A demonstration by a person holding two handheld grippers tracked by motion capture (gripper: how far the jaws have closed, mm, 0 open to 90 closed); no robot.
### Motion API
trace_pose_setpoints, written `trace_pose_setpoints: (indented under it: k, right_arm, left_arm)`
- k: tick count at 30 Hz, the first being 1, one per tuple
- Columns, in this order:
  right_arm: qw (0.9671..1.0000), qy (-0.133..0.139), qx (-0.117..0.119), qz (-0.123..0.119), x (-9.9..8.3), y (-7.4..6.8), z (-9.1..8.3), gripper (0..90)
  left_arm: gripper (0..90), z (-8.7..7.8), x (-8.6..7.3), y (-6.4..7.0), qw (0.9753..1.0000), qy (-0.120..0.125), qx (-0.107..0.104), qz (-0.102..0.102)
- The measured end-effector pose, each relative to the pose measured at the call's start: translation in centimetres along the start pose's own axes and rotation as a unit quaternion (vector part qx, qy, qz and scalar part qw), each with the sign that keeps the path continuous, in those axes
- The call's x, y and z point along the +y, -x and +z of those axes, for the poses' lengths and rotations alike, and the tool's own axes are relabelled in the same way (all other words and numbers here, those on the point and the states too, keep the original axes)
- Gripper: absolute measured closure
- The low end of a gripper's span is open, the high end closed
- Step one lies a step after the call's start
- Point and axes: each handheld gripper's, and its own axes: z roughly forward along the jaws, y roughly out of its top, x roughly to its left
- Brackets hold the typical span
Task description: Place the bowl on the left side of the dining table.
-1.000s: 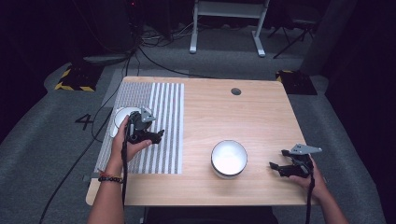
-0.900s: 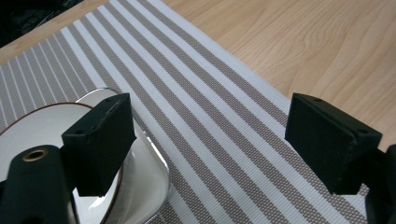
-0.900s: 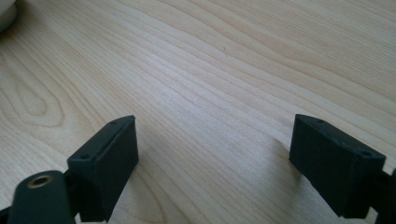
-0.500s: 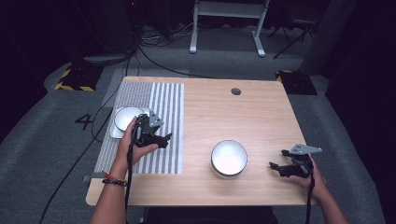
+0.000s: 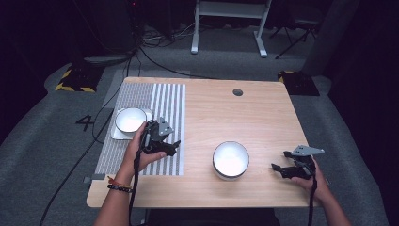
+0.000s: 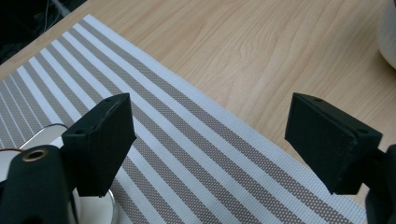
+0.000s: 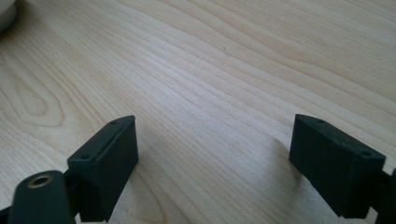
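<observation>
While its jaws gape wide, left hand-held gripper empty, just right of white bowl on striped mat.

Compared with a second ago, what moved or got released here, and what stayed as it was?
The left claw pulled back from the bowl on the mat, moving toward the person and rightward over the striped mat; it is open and empty, with the bowl sitting on its white tray. The right claw, open near the table's right edge, did not move, nor did the centre bowl.
</observation>
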Motion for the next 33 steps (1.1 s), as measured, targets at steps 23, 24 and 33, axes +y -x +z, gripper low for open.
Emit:
trace_pose_setpoints:
  k: [23,24,33]
  right_arm:
    - [1.0,0.0,-0.001,0.0,0.0,0.0,0.0,15.6]
    - [1.0,0.0,0.0,0.0,0.0,0.0,0.0,15.6]
    - [1.0,0.0,-0.001,0.0,0.0,0.0,0.0,15.6]
  left_arm:
    - [15.9,1.3,-0.3,4.2,0.9954,-0.036,-0.032,0.083]
    - [15.9,1.5,-0.5,4.6,0.9955,-0.038,-0.038,0.078]
    - [15.9,1.9,-1.2,5.8,0.9947,-0.046,-0.042,0.081]
